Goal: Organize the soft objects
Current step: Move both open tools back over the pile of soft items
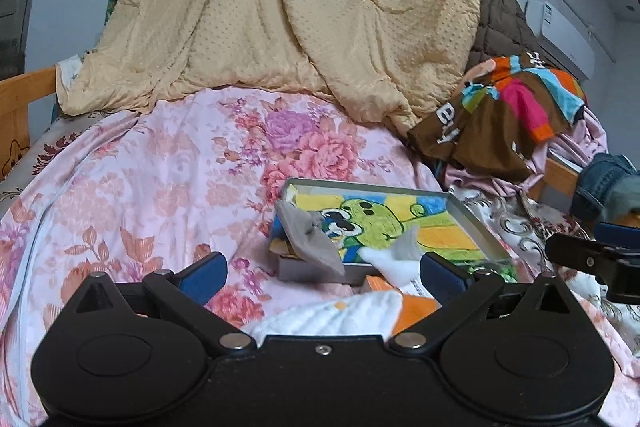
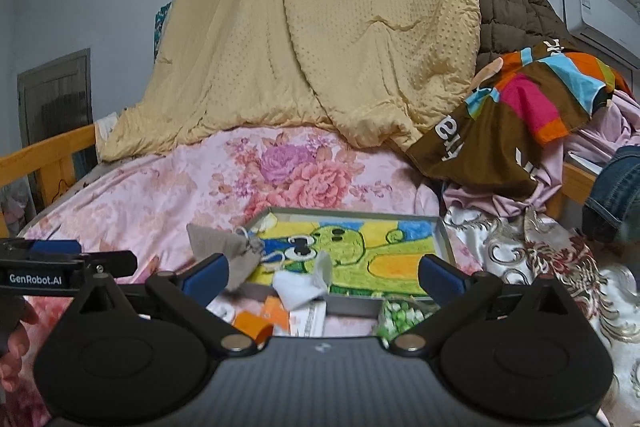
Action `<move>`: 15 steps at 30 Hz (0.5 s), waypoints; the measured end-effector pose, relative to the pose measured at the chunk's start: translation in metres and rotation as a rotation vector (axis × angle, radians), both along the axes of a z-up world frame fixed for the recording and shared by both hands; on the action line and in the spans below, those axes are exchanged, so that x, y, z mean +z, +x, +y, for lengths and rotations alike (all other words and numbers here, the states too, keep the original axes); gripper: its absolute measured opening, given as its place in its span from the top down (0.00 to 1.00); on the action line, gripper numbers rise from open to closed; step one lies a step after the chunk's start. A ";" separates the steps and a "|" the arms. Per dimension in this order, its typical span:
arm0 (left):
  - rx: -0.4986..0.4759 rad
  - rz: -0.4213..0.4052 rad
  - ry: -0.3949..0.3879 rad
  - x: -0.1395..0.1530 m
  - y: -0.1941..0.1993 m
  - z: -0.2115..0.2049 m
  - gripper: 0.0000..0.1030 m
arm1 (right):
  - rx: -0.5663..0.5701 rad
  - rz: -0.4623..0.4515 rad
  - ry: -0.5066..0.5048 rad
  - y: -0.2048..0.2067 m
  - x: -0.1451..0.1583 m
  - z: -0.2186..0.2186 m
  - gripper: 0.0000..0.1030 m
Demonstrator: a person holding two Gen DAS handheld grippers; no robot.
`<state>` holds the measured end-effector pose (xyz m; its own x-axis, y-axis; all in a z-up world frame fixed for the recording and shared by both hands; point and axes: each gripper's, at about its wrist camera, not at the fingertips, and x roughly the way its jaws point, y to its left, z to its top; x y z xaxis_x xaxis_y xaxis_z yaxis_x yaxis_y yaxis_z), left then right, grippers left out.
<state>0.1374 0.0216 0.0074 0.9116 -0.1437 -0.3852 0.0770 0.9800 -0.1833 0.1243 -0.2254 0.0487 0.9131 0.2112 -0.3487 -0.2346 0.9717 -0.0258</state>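
A metal tray (image 1: 476, 223) (image 2: 446, 239) with a green cartoon picture lies on the pink floral bedspread (image 1: 140, 179) (image 2: 140, 195). A grey sock (image 1: 308, 239) (image 2: 228, 255) drapes over the tray's left edge. A white sock (image 1: 394, 255) (image 2: 304, 285) lies on its near edge. A white and orange cloth (image 1: 344, 315) sits just below my left gripper (image 1: 322, 273), which is open and empty. My right gripper (image 2: 324, 273) is open too, hovering over the tray's near edge with nothing held.
A beige quilt (image 1: 300, 7) (image 2: 320, 27) hangs behind the bed. A brown multicoloured garment (image 1: 504, 115) (image 2: 516, 115) tops a clothes pile at right, with jeans (image 2: 616, 187) further right. An orange box (image 2: 256, 321) and green patterned item (image 2: 400, 315) lie near the tray. Wooden rails (image 2: 48, 151) edge the bed.
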 end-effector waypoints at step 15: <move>-0.099 0.103 0.014 -0.014 -0.017 -0.016 0.01 | -0.087 0.131 -0.097 -0.034 -0.017 -0.015 0.00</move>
<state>0.1200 0.0058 -0.0061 0.8487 -0.2243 -0.4789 0.1545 0.9713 -0.1811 0.0901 -0.2404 0.0317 0.8719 0.0929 -0.4809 -0.1571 0.9830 -0.0949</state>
